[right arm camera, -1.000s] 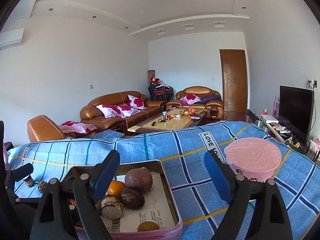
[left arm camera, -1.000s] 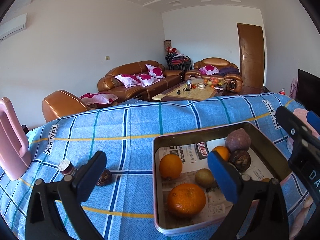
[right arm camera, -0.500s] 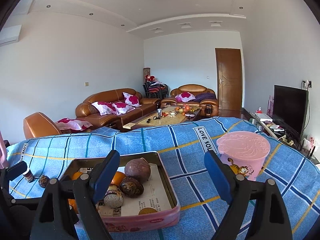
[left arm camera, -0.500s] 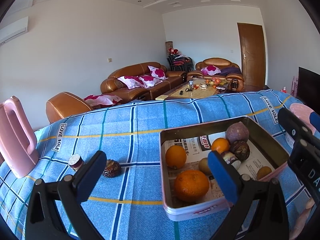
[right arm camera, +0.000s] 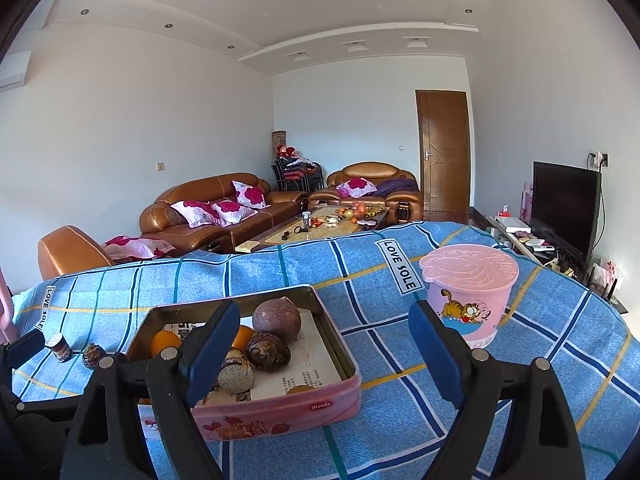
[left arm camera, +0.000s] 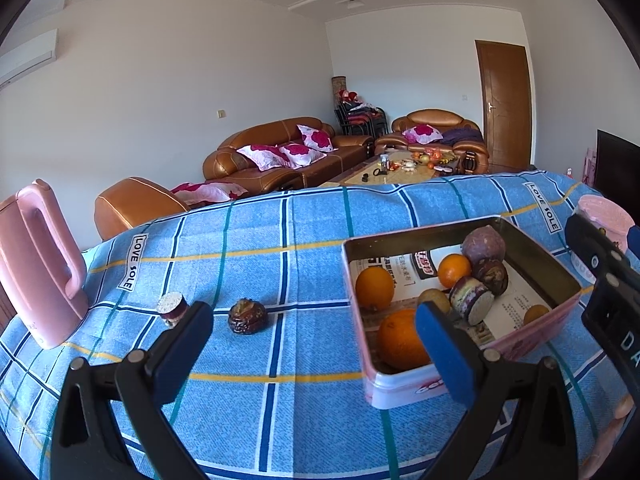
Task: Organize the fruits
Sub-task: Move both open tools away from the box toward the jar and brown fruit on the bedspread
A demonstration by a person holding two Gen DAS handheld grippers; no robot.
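Observation:
A pink tin box (left arm camera: 404,384) (right arm camera: 280,412) stands on the blue checked cloth and holds oranges (left arm camera: 375,288), purple passion fruits (left arm camera: 483,245) (right arm camera: 277,321), a cut half (left arm camera: 472,306) and other small fruits. A wrinkled dark fruit (left arm camera: 247,316) (right arm camera: 93,355) and a cut fruit half (left arm camera: 172,307) (right arm camera: 60,346) lie on the cloth left of the tin. My left gripper (left arm camera: 316,352) is open and empty, above the cloth by the tin's near left corner. My right gripper (right arm camera: 324,352) is open and empty, above the tin's right end.
A pink kettle (left arm camera: 38,264) stands at the far left. A pink lidded tub (right arm camera: 468,292) (left arm camera: 604,216) stands right of the tin. Beyond the table are brown sofas (right arm camera: 216,216), a coffee table and a TV (right arm camera: 564,208).
Both grippers have drawn back and risen from the tin, so more of the cloth and the whole tin show. Both stay open and empty. The fruits have not moved.

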